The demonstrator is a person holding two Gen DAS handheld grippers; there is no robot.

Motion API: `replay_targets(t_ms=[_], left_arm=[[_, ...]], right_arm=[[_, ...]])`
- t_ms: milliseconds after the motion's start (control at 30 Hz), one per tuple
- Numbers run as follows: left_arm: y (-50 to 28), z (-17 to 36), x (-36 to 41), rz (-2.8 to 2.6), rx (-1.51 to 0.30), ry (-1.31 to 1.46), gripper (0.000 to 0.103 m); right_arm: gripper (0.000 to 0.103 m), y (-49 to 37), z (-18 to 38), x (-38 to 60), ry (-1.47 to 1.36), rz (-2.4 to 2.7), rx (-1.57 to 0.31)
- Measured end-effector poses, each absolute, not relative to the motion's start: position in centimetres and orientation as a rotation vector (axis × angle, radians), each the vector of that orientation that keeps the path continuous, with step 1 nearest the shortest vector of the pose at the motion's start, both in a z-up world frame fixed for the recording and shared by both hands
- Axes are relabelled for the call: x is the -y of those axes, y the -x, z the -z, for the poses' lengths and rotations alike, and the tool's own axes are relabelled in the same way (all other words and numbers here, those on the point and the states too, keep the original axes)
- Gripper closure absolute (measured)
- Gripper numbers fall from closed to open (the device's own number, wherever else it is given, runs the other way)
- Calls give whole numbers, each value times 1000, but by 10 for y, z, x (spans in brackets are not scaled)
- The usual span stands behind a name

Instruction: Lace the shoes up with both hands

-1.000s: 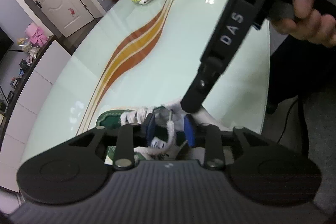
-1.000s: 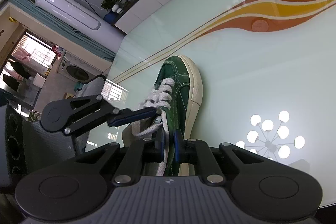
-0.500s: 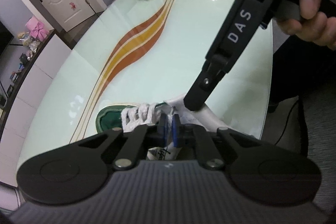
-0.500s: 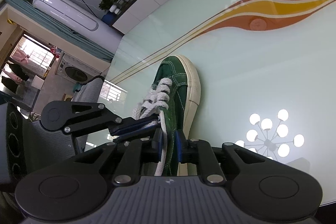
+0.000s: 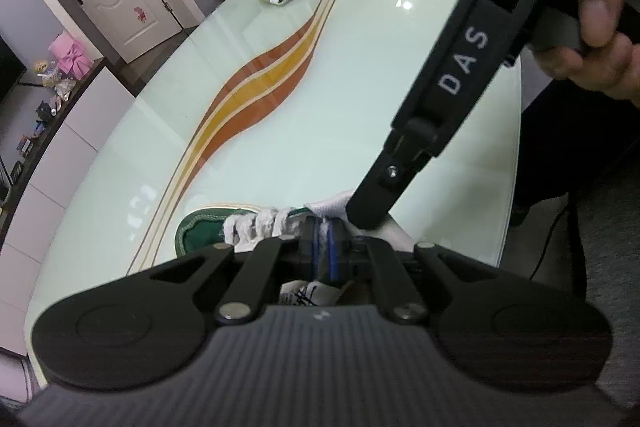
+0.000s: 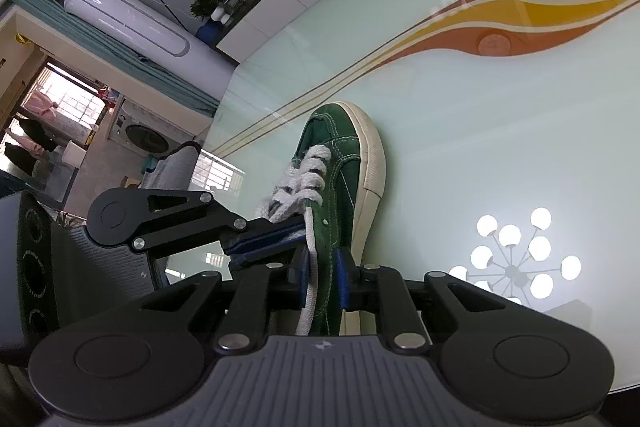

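The green shoe [image 6: 340, 163] lies on the glass tabletop [image 6: 500, 131], close to the person's edge, with its toe pointing away. Its white lace [image 6: 310, 263] is already crossed through most eyelets.

The left gripper [image 5: 323, 241] has its blue fingers [image 5: 330, 247] pressed together on a strand of the lace near the tongue. I think it holds this strand so that the threaded part stays tight and does not slip back.

The right gripper [image 6: 323, 279] has its fingers [image 6: 342, 277] a little spread, and the free lace end runs between them without being pinched. It looks like a handover: one side keeps the tension while the other lets go, perhaps to take the lace again at a better place. The person's hand [image 5: 600, 11] holds the right tool from above.

One second ago it was opposite: the left fingers were spread around the lace and the right fingers were pinching it. The shoe itself has not moved.
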State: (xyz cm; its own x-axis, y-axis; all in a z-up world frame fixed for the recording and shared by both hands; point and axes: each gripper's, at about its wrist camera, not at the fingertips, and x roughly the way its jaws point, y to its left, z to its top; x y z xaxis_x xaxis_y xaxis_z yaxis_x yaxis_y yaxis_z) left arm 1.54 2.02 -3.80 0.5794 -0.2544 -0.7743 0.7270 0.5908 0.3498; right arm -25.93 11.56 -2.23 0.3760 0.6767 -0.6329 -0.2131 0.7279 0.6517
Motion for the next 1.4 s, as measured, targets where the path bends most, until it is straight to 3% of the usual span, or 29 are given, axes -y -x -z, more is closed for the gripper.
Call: replay_targets(t_ms=[67, 200, 267, 333, 667, 767, 900, 1100, 1233, 1400], left_arm=[[-15, 38, -20, 628, -751, -722, 80], [-10, 36, -22, 622, -772, -730, 75], [-10, 38, -22, 625, -783, -726, 78], [-10, 39, -22, 627, -785, -724, 98], [-17, 41, -14, 638, -759, -750, 99], [-18, 42, -15, 628, -764, -745, 98], [-18, 42, -20, 608, -778, -724, 96], [-18, 41, -20, 574, -782, -704, 86], [-14, 39, -23, 549, -778, -691, 73], [-8, 34, -30, 505, -780, -643, 58]], right_arm=[[83, 260, 22, -115, -512, -602, -1039], [83, 260, 21, -116, -513, -602, -1040], [83, 260, 22, -115, -514, -602, -1041], [82, 260, 22, -116, -514, -600, -1041], [80, 260, 23, -118, -514, -600, -1053], [77, 256, 24, -110, -585, -612, -1070], [64, 250, 29, -89, -793, -596, -1064], [66, 241, 63, -82, -1040, -515, -1120], [71, 239, 63, -91, -1053, -549, -1100], [89, 239, 59, -103, -1047, -551, -1086]])
